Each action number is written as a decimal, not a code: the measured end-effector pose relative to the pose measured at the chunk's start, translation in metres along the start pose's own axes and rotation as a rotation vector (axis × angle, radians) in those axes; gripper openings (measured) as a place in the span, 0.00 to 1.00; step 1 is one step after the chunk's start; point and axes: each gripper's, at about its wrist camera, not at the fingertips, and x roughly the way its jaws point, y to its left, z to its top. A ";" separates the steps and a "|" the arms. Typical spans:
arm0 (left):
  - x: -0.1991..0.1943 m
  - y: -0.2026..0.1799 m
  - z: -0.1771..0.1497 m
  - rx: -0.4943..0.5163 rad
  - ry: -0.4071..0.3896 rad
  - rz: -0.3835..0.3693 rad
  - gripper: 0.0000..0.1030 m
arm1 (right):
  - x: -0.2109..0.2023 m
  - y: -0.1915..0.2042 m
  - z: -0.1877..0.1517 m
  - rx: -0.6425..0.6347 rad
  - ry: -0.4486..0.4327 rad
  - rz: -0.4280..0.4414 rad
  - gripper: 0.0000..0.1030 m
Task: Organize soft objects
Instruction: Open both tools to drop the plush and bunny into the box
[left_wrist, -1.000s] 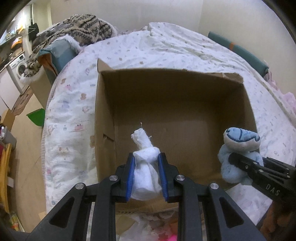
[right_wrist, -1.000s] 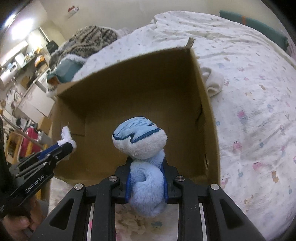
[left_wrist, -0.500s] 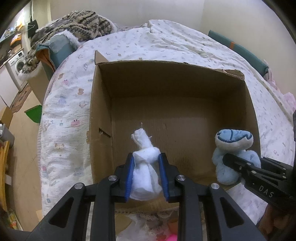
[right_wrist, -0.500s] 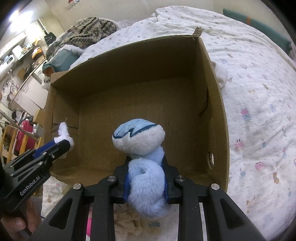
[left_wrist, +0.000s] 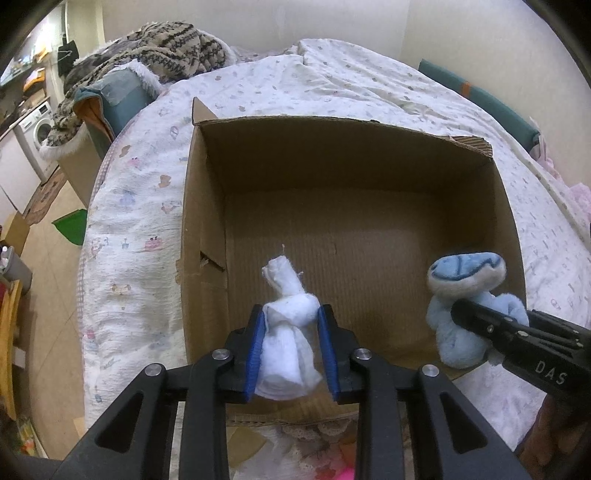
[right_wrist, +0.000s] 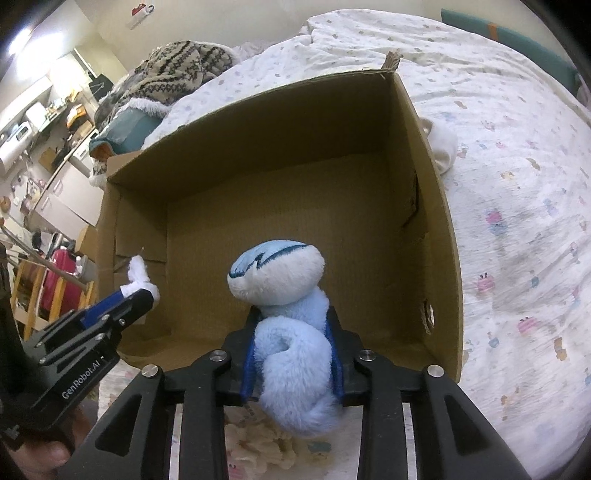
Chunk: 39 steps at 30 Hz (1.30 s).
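Observation:
An open cardboard box (left_wrist: 207, 206) lies on the bed, and its floor is bare; it also shows in the right wrist view (right_wrist: 436, 206). My left gripper (left_wrist: 291, 343) is shut on a white knotted cloth (left_wrist: 288, 332), held over the box's near edge. From the right wrist view the left gripper (right_wrist: 142, 293) and the white cloth (right_wrist: 137, 271) are at the box's left side. My right gripper (right_wrist: 291, 354) is shut on a light blue plush toy (right_wrist: 284, 288), over the near edge. In the left wrist view that plush (left_wrist: 465, 295) is at the box's right.
A patterned white quilt (left_wrist: 332, 85) covers the bed. A white rolled cloth (right_wrist: 443, 147) lies on the quilt beside the box's right wall. A knitted blanket pile (left_wrist: 162, 48) lies at the far left. More soft items (right_wrist: 258, 446) lie below the grippers. The floor (left_wrist: 48, 295) is at left.
Both grippers have moved forward and down towards the box opening with their items still held. The box now looks larger and nearer.

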 end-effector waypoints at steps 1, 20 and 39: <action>0.000 0.000 0.000 0.000 0.001 -0.002 0.28 | -0.001 0.000 0.000 0.004 -0.009 0.000 0.56; -0.017 -0.002 0.004 -0.008 -0.057 -0.006 0.69 | -0.020 0.010 0.004 -0.070 -0.097 -0.082 0.65; -0.061 0.016 -0.011 -0.019 -0.082 0.038 0.69 | -0.055 0.004 -0.016 -0.011 -0.102 -0.052 0.65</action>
